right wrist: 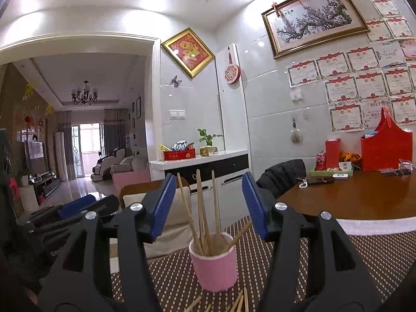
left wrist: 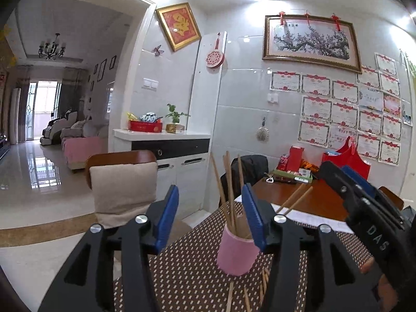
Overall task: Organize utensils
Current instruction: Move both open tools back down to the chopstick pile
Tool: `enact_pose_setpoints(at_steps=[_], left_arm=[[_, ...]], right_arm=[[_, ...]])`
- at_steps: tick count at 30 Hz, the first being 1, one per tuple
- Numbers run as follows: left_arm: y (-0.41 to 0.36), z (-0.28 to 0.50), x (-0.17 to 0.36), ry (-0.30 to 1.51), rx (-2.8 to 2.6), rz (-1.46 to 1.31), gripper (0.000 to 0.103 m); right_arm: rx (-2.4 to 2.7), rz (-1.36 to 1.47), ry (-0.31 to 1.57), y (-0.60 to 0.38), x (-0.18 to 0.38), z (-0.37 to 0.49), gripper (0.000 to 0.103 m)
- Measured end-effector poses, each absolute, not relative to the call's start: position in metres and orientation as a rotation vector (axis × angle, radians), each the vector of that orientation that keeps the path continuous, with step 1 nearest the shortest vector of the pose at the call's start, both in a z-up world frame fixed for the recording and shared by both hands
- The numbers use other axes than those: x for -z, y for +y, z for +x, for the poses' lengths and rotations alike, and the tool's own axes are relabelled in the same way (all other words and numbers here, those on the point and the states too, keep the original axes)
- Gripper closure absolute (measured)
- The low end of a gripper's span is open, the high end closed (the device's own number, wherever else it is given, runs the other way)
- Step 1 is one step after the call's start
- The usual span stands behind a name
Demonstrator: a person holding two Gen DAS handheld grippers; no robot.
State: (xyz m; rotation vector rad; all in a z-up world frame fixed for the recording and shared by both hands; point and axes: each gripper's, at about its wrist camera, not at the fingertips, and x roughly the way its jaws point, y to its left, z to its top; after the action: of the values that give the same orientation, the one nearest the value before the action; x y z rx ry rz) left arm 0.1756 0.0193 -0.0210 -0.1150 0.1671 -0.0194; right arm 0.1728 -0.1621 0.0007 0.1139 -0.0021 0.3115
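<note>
A pink cup (left wrist: 237,254) (right wrist: 213,262) stands on a dark dotted placemat (left wrist: 189,267) (right wrist: 286,254) and holds several wooden chopsticks (left wrist: 228,192) (right wrist: 200,208), most upright, a few leaning right. More loose chopsticks (left wrist: 247,293) (right wrist: 240,303) lie on the mat in front of the cup. My left gripper (left wrist: 210,218) is open and empty, the cup just beyond its blue pads (left wrist: 167,213). My right gripper (right wrist: 208,205) is open and empty too, framing the cup; it shows in the left wrist view as a black body (left wrist: 364,208) at right. The left gripper shows at left (right wrist: 78,208) in the right wrist view.
The mat lies on a round brown table (right wrist: 351,195) bearing a red bag (right wrist: 384,150), boxes and small items at the back. A cushioned chair (left wrist: 122,182) stands left of the table, a dark jacket (right wrist: 283,174) on another. A white cabinet (left wrist: 169,150) lines the wall.
</note>
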Motion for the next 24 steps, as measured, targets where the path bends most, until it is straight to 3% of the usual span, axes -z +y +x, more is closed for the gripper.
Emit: enact_pose_setpoints(at_steps=[14, 24], left_arm=[[0.018, 0.144, 0.052, 0.327, -0.028, 0.033, 0.043], [0.007, 0.186, 0.111, 0.701, 0.059, 0.13, 0.043]], right_arm=[[-0.277, 0.07, 0.241, -0.175, 0.033, 0.146, 0.039], [-0.212, -0.002, 0.602, -0.19, 0.088, 0.18, 0.039]])
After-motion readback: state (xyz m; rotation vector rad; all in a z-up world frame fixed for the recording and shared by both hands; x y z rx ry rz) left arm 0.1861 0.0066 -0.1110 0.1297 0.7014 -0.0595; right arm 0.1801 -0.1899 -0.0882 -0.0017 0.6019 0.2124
